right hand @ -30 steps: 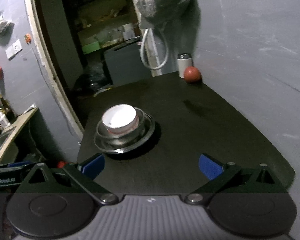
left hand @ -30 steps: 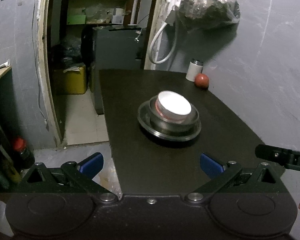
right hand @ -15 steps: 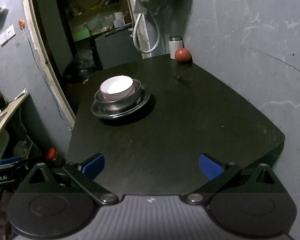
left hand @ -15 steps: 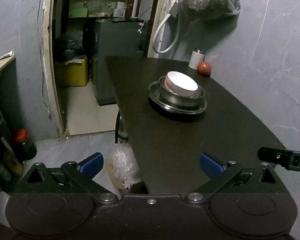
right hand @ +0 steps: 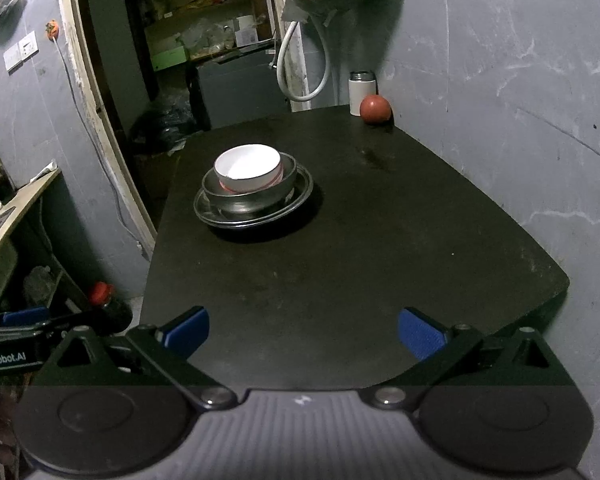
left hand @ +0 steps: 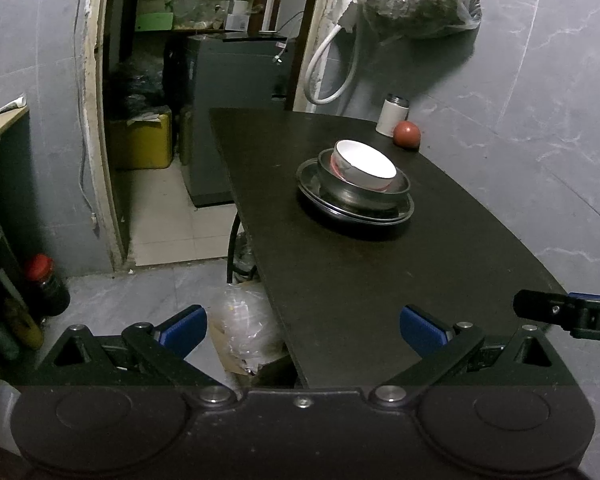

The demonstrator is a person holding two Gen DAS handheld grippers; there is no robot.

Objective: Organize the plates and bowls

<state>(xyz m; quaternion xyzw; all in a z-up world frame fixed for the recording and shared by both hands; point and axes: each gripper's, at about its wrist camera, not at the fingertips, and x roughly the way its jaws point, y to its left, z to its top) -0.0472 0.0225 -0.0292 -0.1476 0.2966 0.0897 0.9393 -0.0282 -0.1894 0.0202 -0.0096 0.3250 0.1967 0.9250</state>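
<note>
A matte black bench [right hand: 340, 264] with a rounded corner carries a round steel plate [right hand: 300, 196]; a steel bowl [right hand: 260, 196] nests on it, a glossy white bowl [right hand: 247, 168] inside that. Left gripper [left hand: 303, 324] and right gripper [right hand: 303, 326] fingers spread wide, empty, well short of the stack.

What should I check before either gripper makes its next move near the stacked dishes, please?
1. Left gripper jaws wide apart, holding nothing: ok.
2. Right gripper jaws wide apart, holding nothing: ok.
3. White bowl nested in the steel bowl, which sits on the steel plate: ok.
4. White bowl level: not ok, it sits tilted.
5. Stack well inside the table edges: ok.
6. Red ball and white canister stand at the far corner, clear of the stack: ok.
</note>
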